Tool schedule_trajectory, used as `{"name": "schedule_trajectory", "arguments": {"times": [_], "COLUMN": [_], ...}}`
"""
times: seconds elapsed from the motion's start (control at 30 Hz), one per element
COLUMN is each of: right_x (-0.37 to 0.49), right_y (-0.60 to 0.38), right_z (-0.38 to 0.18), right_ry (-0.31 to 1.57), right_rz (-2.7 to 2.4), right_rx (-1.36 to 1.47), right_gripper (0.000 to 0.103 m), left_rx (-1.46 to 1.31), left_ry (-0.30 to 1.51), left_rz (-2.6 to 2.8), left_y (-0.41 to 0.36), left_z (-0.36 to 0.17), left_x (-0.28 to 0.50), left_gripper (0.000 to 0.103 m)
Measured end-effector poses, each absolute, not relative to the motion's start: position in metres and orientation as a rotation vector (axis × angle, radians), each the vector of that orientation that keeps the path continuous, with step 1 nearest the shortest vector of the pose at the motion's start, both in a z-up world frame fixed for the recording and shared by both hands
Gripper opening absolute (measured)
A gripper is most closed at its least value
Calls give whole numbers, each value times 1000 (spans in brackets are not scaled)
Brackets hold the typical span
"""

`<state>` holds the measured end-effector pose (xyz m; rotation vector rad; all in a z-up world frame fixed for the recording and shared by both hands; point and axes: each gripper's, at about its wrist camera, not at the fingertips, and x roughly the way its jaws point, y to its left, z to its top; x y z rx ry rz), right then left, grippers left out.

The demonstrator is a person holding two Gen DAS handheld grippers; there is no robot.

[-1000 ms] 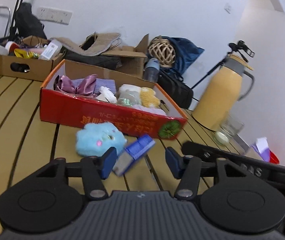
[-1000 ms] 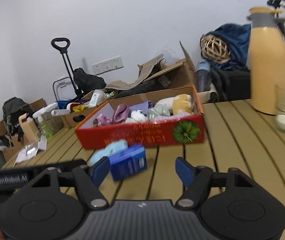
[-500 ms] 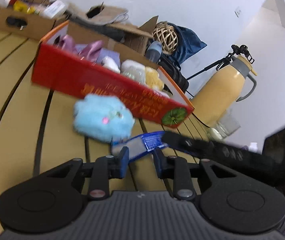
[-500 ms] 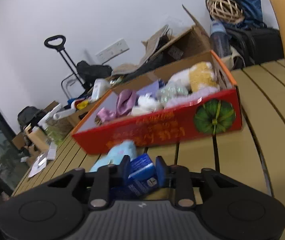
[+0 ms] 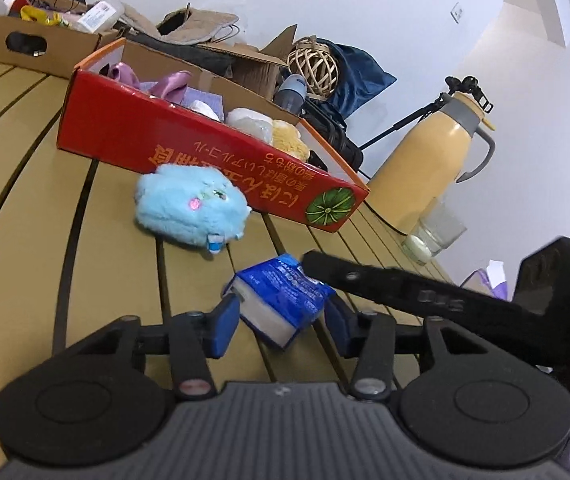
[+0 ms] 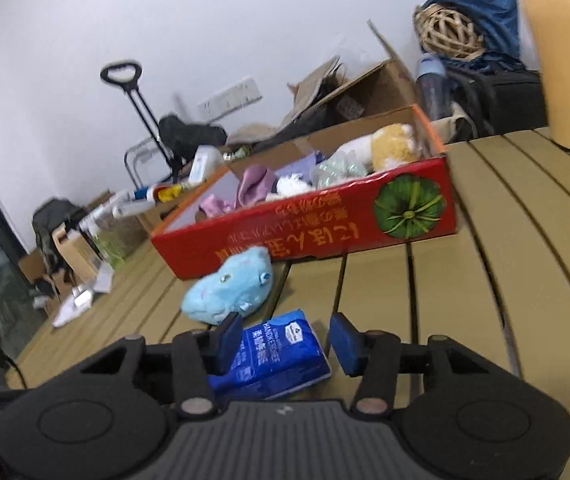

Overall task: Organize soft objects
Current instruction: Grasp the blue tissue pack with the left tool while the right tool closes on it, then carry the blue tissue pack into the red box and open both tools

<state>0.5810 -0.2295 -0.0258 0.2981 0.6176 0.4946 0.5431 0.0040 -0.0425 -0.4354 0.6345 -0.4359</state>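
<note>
A blue tissue pack lies on the slatted wooden table, between the fingers of both grippers. My left gripper is open around it, with a gap at each pad. My right gripper is open too; its left pad is near the pack, its right pad apart. A fluffy light-blue plush lies in front of the red cardboard box, also seen in the right wrist view. The box holds several soft items.
A yellow thermos jug and a glass stand right of the box. A brown cardboard box with bottles sits at the far left. Bags, a wicker ball and open cartons lie behind the table.
Both grippers were nearly closed on the tissue pack half a second ago and have opened. The pack now rests on the table.
</note>
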Motion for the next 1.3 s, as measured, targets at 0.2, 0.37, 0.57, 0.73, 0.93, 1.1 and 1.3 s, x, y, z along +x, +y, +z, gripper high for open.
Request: {"name": "schedule_trajectory", "arguments": {"times": [0.2,0.37,0.57,0.73,0.93,1.1,1.3], "right_x": [571,558,564,561,551,561,647], "right_y": [-226,-229,-230,-227,-228,-228,-217], "right_z": [-35,-38,-41,-41,-28,23,64], "right_ry": [692,677,661,659,638,510,492], "right_rz": [489,489,464,478,474,490,482], "right_rx": [327,341,366,350,360,348,314], "right_gripper": [35,36,32,23,19,19,19], "left_rx": [-455,-472,-432,-403,-374,-381,-399], "left_ry": [643,640,671,659,568,487,519], "left_rz": [-378,-376,-405,-402,-391,-419,-417], "left_y": [16,18,6,3,0,9,12], "left_z": [-47,-47,-51,-52,-26,25,50], "left_x": [544,545,549,545,536,580,676], "left_gripper": [34,34,28,26,25,25,25]}}
